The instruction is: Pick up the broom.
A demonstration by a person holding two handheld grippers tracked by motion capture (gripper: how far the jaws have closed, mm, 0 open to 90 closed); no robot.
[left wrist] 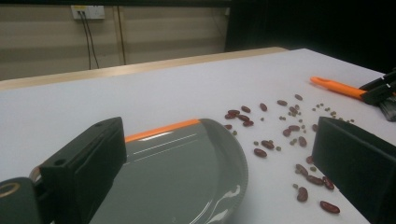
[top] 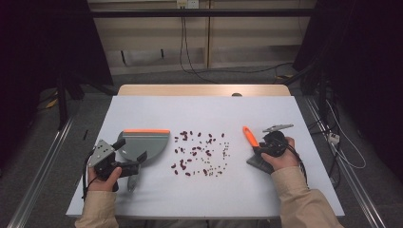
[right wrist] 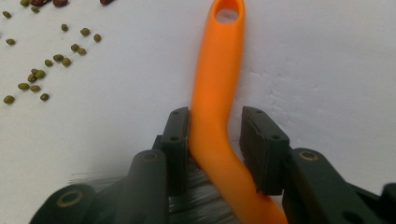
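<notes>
Lying near the right edge of the surface (top: 142, 194), the brush (right wrist: 215, 98) points its orange handle toward the far edge, its grey bristles toward the near edge. The right claw (right wrist: 215, 140) straddles that handle just above the bristles: one jaw touches the handle's side, the other stands a little off it, so the jaws are apart and not clamped. In the high view the right claw (top: 266, 145) sits over the brush (top: 250, 137) with the person's hand behind it.

Between the brush and the left side lies a scatter of red beans (top: 197, 152) and small green beans (right wrist: 37, 74), spread loose on the surface mid-way across.

Left of the scatter rests the grey dustpan (top: 145, 142), orange strip along its far rim; nothing lies in its tray (left wrist: 187, 168). The left claw (top: 127, 154) stands wide apart at the dustpan's near-left rim, gripping nothing.
</notes>
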